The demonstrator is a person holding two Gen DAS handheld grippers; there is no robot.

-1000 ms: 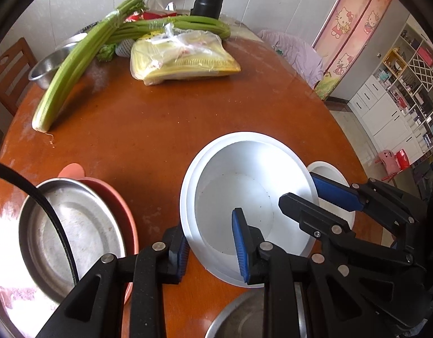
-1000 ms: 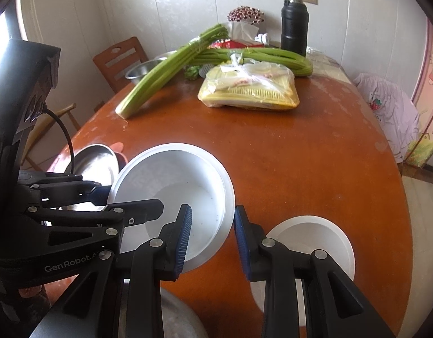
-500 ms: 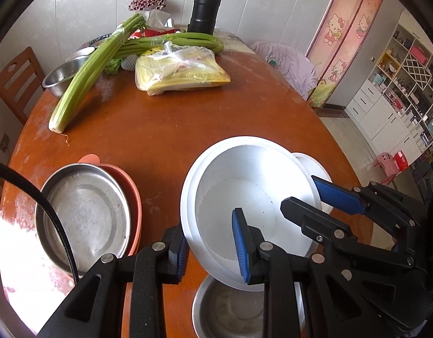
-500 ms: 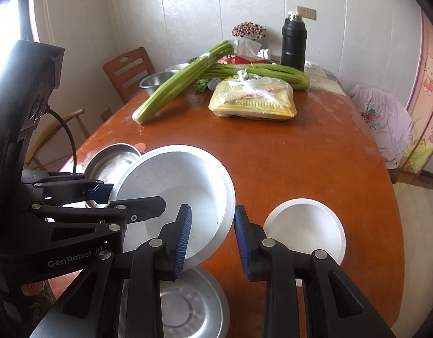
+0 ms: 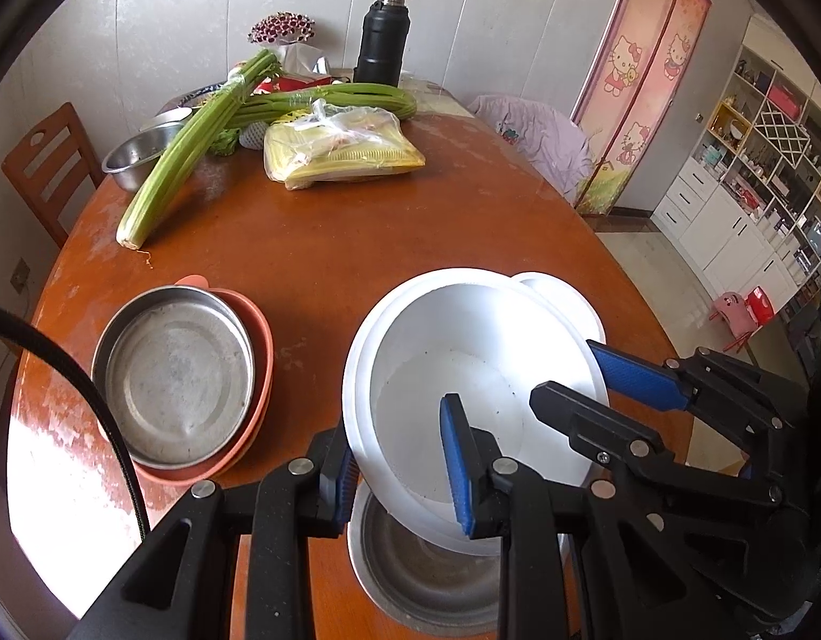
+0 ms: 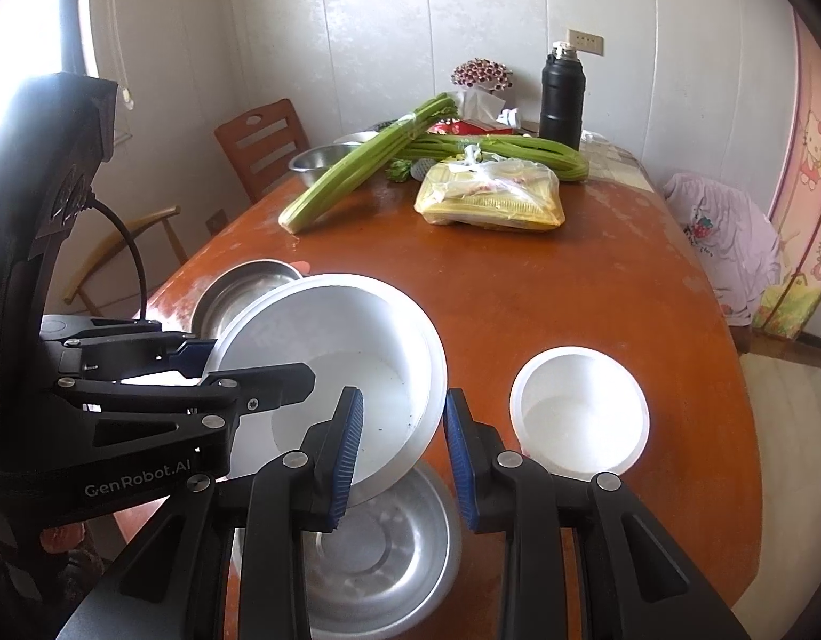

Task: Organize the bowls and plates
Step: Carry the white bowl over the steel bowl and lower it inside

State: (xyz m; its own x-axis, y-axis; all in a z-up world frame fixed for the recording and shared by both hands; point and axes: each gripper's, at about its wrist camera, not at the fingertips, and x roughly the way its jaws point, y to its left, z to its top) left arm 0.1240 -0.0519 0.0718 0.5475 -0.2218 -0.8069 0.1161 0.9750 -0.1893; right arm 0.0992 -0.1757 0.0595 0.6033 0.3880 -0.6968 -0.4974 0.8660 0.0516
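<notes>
A large white bowl point(image 5: 463, 373) point(image 6: 351, 352) hangs tilted above the table, held by both grippers. My left gripper point(image 5: 402, 472) grips its near-left rim, one pad inside, one outside. My right gripper point(image 6: 405, 445) grips its right rim the same way. Under the bowl sits a steel bowl point(image 5: 410, 576) point(image 6: 378, 549) at the table's near edge. A small white bowl point(image 6: 578, 410) point(image 5: 562, 290) stands to the right. A steel plate point(image 5: 170, 373) rests in an orange plate point(image 5: 258, 368) at the left.
The round wooden table point(image 5: 330, 245) carries celery point(image 5: 191, 144), a yellow bagged package point(image 5: 346, 152), a steel bowl point(image 5: 133, 154), a black flask point(image 5: 381, 42) and flowers at the far side. A wooden chair point(image 5: 42, 165) stands at the left.
Both grippers have lifted the large white bowl up and toward me; it now hangs over the steel bowl, which has come into view beneath it.
</notes>
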